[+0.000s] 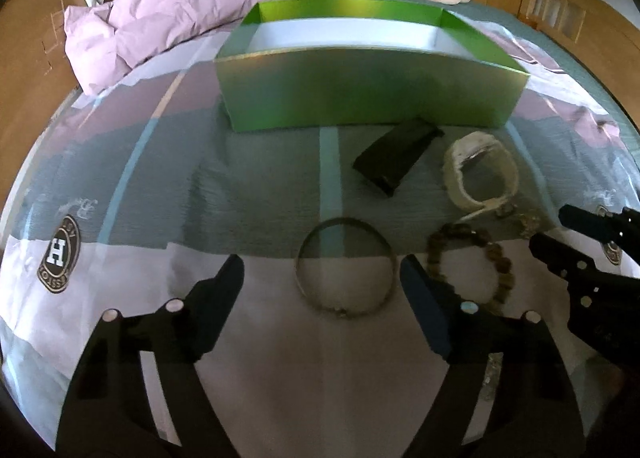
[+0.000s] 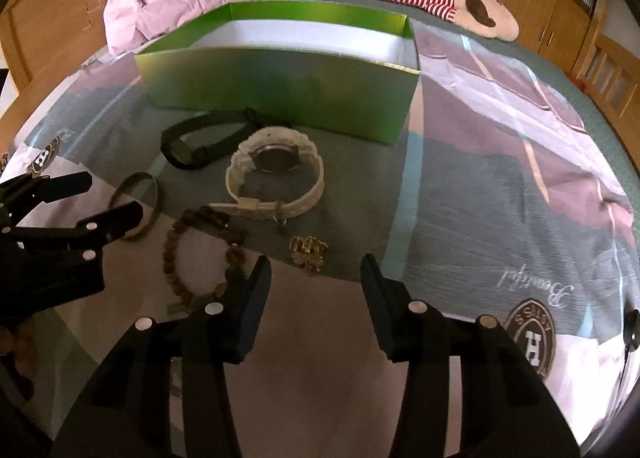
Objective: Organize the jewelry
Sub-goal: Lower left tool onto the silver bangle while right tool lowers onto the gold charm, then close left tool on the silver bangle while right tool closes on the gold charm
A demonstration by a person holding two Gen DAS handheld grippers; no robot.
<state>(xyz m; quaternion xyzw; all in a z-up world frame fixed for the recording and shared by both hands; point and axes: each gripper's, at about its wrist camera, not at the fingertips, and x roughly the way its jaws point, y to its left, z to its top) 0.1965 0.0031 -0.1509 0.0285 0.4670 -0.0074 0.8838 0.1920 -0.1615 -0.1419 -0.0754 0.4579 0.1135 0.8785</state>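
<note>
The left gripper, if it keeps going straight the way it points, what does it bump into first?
Probably the thin metal bangle lying on the bedsheet; it sits right between and ahead of the open left gripper. Depth is hard to judge.

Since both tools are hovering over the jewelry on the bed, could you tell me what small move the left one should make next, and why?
Probably lower the left tool straight down around the thin metal bangle. Its jaws stand open with the bangle lying flat on the bedspread between them, nothing gripped yet, and the open green cardboard box waits just beyond.
</note>
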